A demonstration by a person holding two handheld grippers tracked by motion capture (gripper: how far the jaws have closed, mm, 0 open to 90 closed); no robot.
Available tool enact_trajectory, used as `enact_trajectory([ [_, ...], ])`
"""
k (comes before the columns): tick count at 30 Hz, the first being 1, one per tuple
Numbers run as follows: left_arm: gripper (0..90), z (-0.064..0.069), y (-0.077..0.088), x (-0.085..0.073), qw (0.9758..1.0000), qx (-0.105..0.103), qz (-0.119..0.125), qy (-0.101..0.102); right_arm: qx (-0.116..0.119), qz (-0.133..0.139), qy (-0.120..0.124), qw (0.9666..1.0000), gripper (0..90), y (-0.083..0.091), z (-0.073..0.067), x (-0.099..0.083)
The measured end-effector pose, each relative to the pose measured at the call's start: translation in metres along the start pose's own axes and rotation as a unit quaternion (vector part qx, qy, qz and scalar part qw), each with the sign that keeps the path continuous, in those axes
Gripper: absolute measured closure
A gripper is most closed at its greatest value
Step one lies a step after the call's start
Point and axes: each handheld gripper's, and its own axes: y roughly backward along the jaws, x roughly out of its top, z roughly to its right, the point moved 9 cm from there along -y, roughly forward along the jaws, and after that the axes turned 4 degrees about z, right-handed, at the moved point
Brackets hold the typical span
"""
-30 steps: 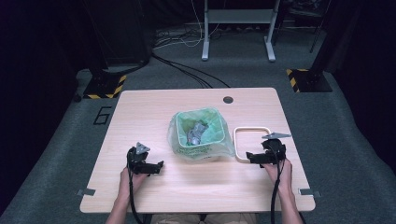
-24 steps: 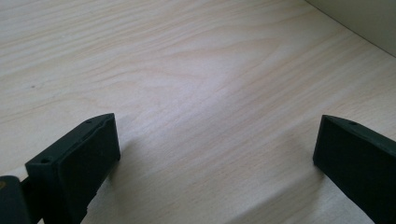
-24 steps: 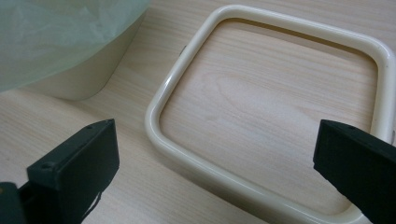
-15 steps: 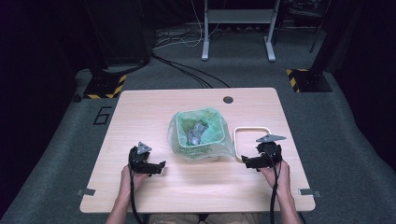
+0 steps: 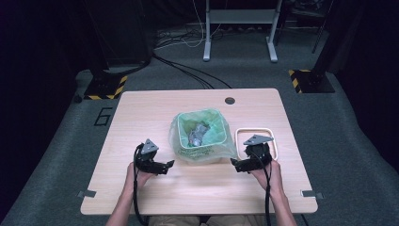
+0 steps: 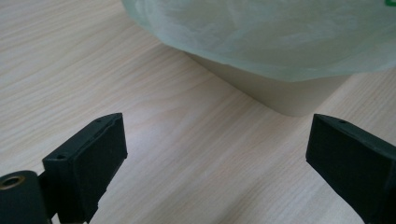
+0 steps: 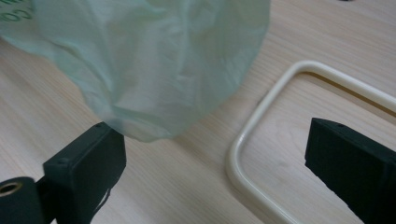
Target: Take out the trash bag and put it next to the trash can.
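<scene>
A small cream bin (image 5: 201, 151) lined with a pale green bag (image 5: 221, 136) stands mid-table, with crumpled grey scraps inside. A cream ring frame (image 5: 254, 128) lies flat on the table just right of it. My left gripper (image 5: 169, 165) hovers left of the bin and points at its wall (image 6: 280, 91) under the bag's overhang (image 6: 261, 32). My right gripper (image 5: 234, 163) points at the bag's hanging corner (image 7: 154, 60), with the ring's edge (image 7: 243, 144) beneath. Both pairs of jaws have just been closing a little but stand wide, with nothing pressed between them.
The wooden table (image 5: 141, 113) has a round cable hole (image 5: 229, 100) at its back edge. Black cables and a grey stand's feet (image 5: 237, 54) lie on the floor beyond. Yellow-black striped bases (image 5: 306, 77) sit at both far corners.
The right gripper has moved left, from over the ring toward the bag. The left gripper has risen slightly and edged toward the bin. The bin and the ring have stayed put.
</scene>
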Motion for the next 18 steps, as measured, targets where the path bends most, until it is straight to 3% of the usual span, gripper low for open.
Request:
enact_trajectory([
  [8, 22.4, 0.007, -0.001, 0.011, 0.9993, 0.003, 0.033, -0.019, 0.008, 0.026, 0.026, 0.9993, 21.0, 0.002, -0.012, 0.01],
  [18, 34.3, 0.013, -0.003, 0.018, 0.9984, -0.013, 0.052, -0.02, 0.024, 0.02, 0.045, 0.9985, 41.2, -0.003, -0.02, 0.012],
])
